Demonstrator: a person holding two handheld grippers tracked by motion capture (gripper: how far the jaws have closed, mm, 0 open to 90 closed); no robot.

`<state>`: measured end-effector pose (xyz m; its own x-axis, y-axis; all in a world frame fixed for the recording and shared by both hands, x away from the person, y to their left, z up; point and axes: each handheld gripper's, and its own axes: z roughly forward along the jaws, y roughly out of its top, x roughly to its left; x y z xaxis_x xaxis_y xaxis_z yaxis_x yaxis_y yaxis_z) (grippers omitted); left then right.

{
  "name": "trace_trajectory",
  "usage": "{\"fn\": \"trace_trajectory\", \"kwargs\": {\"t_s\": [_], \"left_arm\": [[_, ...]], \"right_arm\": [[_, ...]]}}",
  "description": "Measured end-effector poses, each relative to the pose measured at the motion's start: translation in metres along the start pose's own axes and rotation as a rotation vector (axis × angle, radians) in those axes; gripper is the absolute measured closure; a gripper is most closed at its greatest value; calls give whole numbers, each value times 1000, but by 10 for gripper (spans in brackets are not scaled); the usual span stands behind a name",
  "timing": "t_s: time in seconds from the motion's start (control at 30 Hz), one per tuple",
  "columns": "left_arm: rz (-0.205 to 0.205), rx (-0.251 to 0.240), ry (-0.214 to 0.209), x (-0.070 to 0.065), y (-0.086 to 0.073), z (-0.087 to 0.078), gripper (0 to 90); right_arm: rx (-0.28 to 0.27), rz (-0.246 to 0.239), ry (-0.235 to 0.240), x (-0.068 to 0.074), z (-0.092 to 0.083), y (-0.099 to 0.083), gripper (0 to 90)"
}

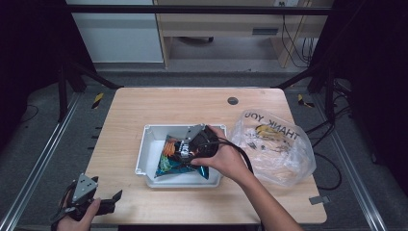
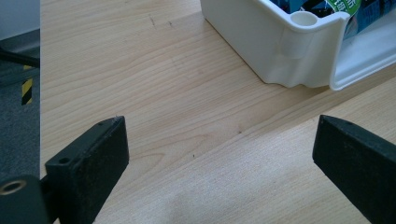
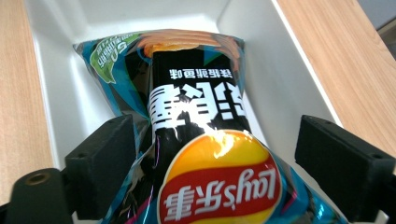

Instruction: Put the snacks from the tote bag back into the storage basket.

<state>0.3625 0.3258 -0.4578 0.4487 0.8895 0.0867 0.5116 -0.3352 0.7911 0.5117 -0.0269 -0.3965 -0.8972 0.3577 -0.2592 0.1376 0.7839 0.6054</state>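
Right gripper point(image 1: 182, 150) hovering over chip bag point(image 3: 196, 135) — jaws spread, not pressing. Bag lying inside white tray point(image 1: 144, 149), mid-table. Left gripper point(image 1: 108, 201) resting released at table's near-left corner — nothing between jaws.

Chip bag point(image 1: 179, 156) in tray point(image 1: 150, 132) mid-table point(image 1: 144, 103); plastic bag point(image 1: 274, 147) right of tray; left tongs point(image 1: 117, 196) at near-left table edge.

The glossy foil crisp bag point(image 3: 196, 140) shines inside the smooth white plastic tray point(image 1: 144, 149); the pale wood-grain bench point(image 2: 187, 116) looks matt; at right, the crinkled clear plastic bag point(image 1: 274, 149).
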Motion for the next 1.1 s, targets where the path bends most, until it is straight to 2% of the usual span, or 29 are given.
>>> {"fn": "trace_trajectory", "kwargs": {"t_s": [0.27, 1.1], "left_arm": [[3, 3, 1, 0, 0, 0, 32], [5, 12, -3, 0, -1, 1, 31]], "right_arm": [[-29, 35, -6, -3, -14, -2, 118], [-78, 96, -32, -5, -44, -4, 106]]}}
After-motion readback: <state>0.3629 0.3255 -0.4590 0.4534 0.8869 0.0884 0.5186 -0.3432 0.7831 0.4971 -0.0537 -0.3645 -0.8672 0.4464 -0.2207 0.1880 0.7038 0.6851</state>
